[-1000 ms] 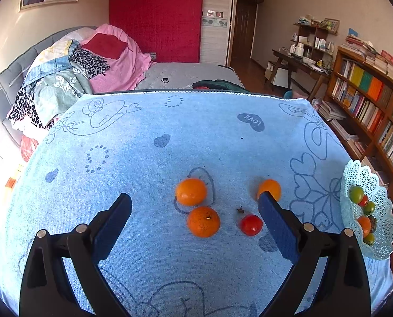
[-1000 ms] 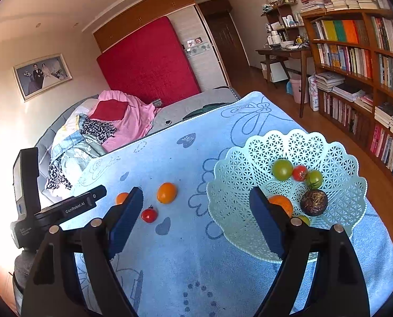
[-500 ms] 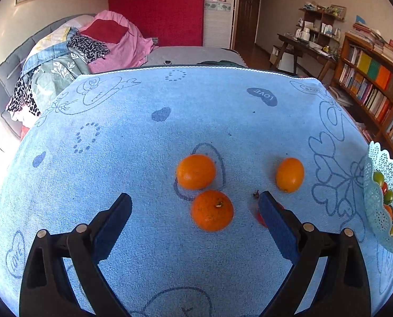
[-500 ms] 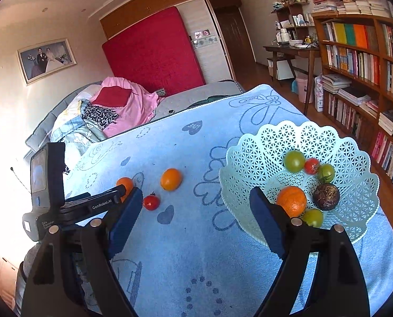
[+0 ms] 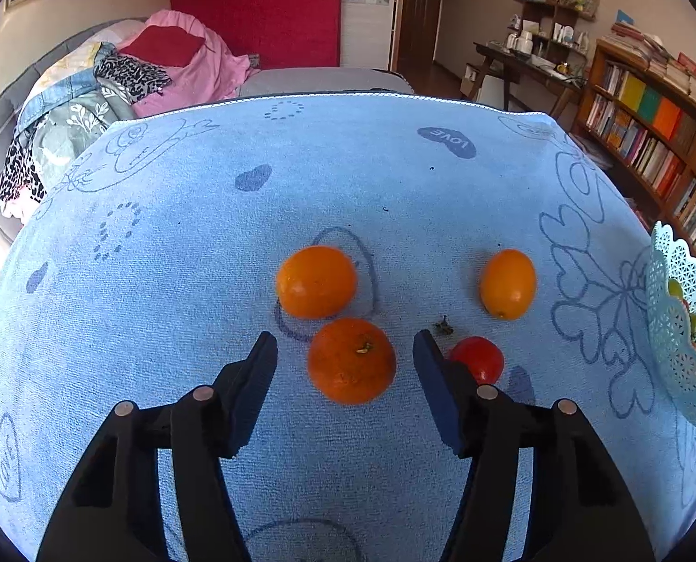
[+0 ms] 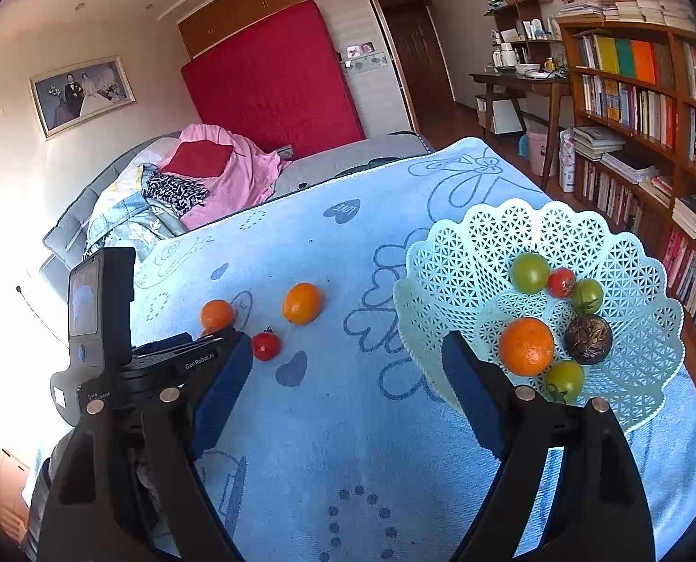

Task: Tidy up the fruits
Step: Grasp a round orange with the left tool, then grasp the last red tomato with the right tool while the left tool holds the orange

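Lowered since before, my left claw (image 5: 345, 351) is closing around the near orange (image 5: 351, 360), pads not touching; right claw (image 6: 348, 365) gapes empty.

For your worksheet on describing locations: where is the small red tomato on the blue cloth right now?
In the left wrist view, the small red tomato lies on the blue cloth, just outside the left gripper, below the oval orange fruit and right of the stemmed orange.

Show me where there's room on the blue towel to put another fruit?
The blue towel is bare left of the oranges, and between the yellow fruit and the lacy basket. It is crowded near the left tool, closing around an orange beside the red tomato.
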`<state>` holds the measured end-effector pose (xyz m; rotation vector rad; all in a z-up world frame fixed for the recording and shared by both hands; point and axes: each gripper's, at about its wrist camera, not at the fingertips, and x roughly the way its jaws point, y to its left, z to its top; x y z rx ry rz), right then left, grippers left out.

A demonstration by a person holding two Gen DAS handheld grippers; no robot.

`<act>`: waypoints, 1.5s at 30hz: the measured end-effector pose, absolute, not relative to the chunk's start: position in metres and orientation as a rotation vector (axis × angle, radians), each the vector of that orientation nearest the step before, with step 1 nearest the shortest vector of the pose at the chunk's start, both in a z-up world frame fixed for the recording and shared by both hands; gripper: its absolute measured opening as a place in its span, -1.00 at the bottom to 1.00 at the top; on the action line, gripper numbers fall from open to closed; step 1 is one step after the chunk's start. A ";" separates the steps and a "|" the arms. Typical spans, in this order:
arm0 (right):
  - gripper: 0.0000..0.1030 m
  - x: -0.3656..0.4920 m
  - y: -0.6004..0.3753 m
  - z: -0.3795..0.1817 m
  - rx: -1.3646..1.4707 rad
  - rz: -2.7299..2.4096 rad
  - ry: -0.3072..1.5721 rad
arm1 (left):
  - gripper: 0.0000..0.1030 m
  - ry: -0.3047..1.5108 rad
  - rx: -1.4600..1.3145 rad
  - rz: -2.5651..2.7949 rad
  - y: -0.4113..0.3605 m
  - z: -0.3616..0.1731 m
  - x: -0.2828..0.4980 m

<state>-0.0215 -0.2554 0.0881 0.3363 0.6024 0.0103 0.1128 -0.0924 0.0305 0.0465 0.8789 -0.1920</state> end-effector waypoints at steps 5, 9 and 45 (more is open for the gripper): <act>0.63 -0.020 -0.253 0.085 0.330 0.013 0.612 | -0.08 0.904 0.020 -0.206 -0.089 0.023 0.118; 0.63 -0.018 -0.250 0.082 0.322 0.016 0.621 | -0.23 0.910 0.007 -0.229 -0.087 0.021 0.118; 0.29 0.080 -0.156 0.058 0.097 0.204 0.780 | -0.23 0.728 -0.102 -0.024 -0.027 0.072 0.091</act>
